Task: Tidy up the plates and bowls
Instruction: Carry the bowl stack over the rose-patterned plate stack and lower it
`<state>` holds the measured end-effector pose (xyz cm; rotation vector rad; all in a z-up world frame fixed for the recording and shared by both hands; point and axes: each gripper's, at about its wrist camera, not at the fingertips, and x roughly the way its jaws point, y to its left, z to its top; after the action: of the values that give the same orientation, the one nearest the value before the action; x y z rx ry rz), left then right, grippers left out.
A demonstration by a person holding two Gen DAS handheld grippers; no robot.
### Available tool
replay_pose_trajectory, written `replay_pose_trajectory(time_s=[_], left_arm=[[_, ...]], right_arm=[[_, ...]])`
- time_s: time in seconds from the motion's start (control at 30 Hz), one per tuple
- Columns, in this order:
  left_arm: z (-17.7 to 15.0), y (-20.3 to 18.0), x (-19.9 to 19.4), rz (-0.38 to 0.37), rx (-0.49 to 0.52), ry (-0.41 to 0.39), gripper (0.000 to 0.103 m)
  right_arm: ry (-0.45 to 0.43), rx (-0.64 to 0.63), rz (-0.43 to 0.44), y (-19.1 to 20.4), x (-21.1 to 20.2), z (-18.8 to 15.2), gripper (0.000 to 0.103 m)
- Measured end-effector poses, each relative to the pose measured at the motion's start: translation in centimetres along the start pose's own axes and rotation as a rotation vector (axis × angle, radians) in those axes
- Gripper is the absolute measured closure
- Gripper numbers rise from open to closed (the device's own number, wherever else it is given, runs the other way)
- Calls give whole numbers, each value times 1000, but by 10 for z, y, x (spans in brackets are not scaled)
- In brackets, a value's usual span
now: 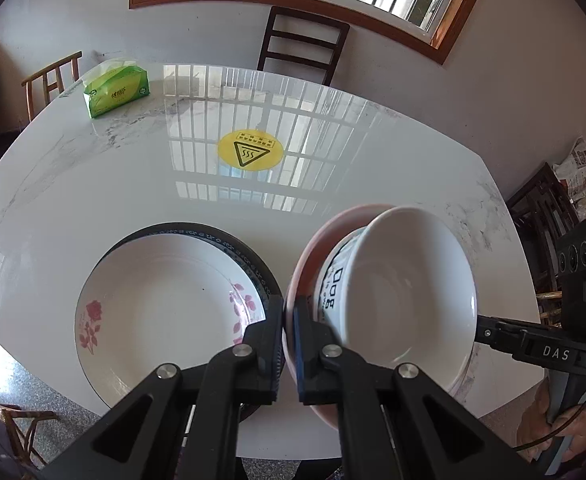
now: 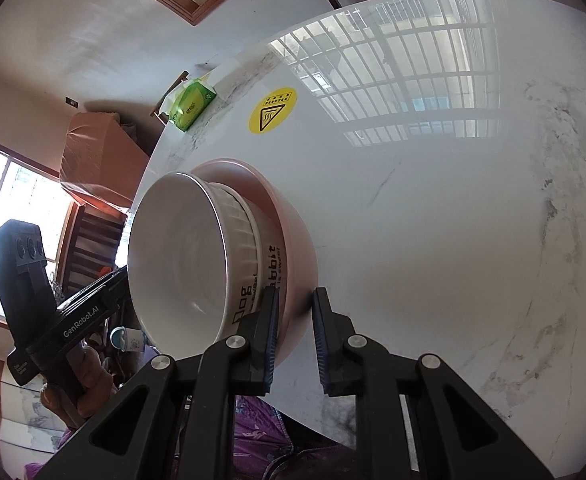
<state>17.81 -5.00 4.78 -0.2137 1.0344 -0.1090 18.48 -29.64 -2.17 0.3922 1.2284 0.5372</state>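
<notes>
A nested stack, white bowl inside pink bowl, hangs tilted at lower right above the table. Glazed ceramic: stiff, slippery, breakable, fairly heavy. The left gripper pinches the pink rim; the right gripper apparently clamps the opposite rim. Rims offer the only hold.

Two nested bowls are held tilted above the table, the inner set inside the outer. Left of them, a plate lies stacked on another plate. Behind is a sticker; a tissue pack sits at the far left edge.
</notes>
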Motion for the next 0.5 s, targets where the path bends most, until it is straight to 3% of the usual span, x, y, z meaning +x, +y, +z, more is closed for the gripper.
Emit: replay_pose_trajectory(time_s=[0.5], left_arm=[[-4, 78, -41, 76, -110, -59, 100]], right_arm=[[53, -96, 57, 68, 41, 20, 85]])
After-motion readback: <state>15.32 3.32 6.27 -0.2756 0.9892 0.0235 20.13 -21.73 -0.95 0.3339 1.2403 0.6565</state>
